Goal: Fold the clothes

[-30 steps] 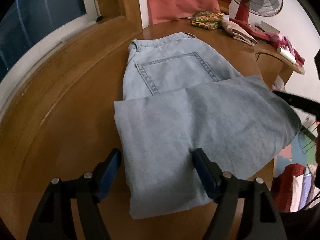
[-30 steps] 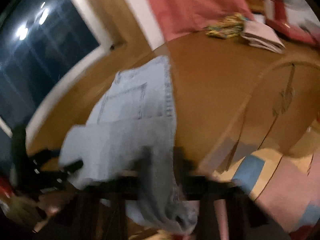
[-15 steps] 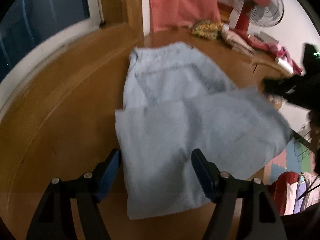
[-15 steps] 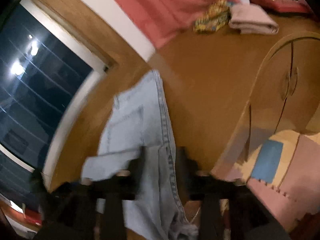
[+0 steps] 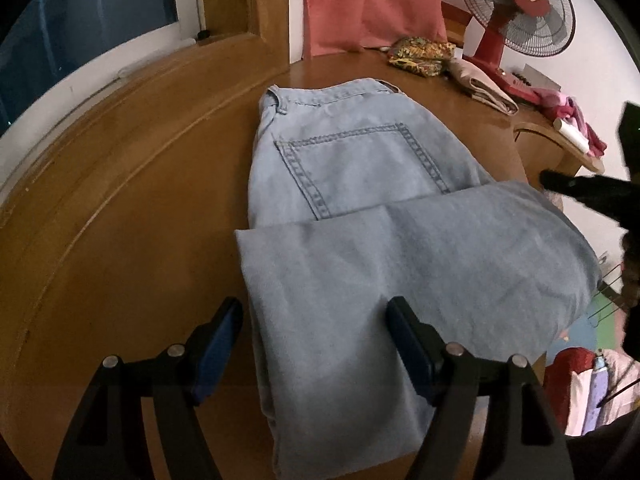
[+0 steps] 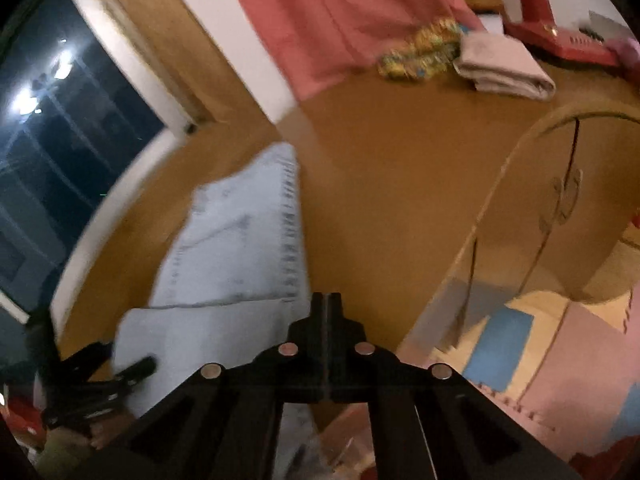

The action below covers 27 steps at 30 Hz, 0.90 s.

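One pair of light-blue jeans (image 5: pixel 372 216) lies on the wooden table (image 5: pixel 120 220), legs folded over the seat. My left tongs (image 5: pixel 314 334) spread wide, straddling the folded edge — nothing pinched. Right view only: my right tongs (image 6: pixel 326 300) pressed together, empty, beside the jeans.

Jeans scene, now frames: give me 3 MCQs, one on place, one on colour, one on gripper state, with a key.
1. Where do the jeans lie?
A. on the wooden table
B. on the floor
C. on a chair

2. What colour is the fan's stand?
A. white
B. red
C. green

3. How do the left gripper's jaws stand?
A. shut on cloth
B. shut, empty
C. open

Key: 1 A, the denim rests flat on the tabletop. 2 B, the post and base are red. 3 C, its fingers sit wide apart over the folded leg.
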{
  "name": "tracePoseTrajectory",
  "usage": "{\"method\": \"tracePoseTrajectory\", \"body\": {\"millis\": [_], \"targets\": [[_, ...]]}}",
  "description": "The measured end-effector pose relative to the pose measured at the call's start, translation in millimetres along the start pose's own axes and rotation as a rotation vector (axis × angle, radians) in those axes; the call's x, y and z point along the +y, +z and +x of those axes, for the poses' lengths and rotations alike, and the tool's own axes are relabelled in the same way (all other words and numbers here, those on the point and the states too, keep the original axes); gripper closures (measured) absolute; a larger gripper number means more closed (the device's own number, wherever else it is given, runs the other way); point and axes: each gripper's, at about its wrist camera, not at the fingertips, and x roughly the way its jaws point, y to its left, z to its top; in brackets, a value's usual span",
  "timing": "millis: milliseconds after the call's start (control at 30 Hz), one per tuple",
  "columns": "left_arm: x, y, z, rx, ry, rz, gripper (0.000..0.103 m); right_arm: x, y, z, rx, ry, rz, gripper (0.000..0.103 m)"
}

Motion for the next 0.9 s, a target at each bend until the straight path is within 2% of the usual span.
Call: {"method": "tracePoseTrajectory", "body": {"millis": [33, 67, 100, 133, 233, 300, 500, 667, 767, 900], "targets": [[-2, 0, -1, -0.001, 0.011, 0.005, 0.029, 4, -3, -6, -0.01, 0.006, -0.018, 0.095], [-2, 0, -5, -0.006, 0.021, 0.001, 0.029, 8, -7, -9, -0.008, 0.002, -0.035, 0.085], [-1, -3, -13, -0.019, 0.017, -0.002, 0.031, 12, -11, -12, -0.006, -0.001, -0.053, 0.069], [1, -6, -21, -0.031, 0.012, -0.006, 0.031, 16, -16, -15, -0.005, -0.003, -0.071, 0.064], [11, -28, -45, -0.055, 0.03, 0.012, 0.031, 26, -37, -37, -0.032, 0.03, -0.147, 0.061], [18, -43, -56, -0.054, 0.04, 0.018, 0.029, 31, -52, -51, -0.041, 0.045, -0.205, 0.053], [22, -79, -52, 0.022, -0.003, -0.006, 0.029, 47, -95, -54, 0.042, 0.004, -0.377, 0.05], [8, -76, -44, -0.013, 0.013, 0.105, 0.029, 62, -113, -40, 0.021, -0.053, -0.501, 0.05], [5, -71, -34, -0.007, 0.02, 0.155, 0.029, 63, -112, -29, 0.01, -0.064, -0.525, 0.049], [3, -65, -29, -0.007, -0.012, 0.178, 0.029, 64, -109, -18, 0.015, -0.052, -0.528, 0.043]]}}
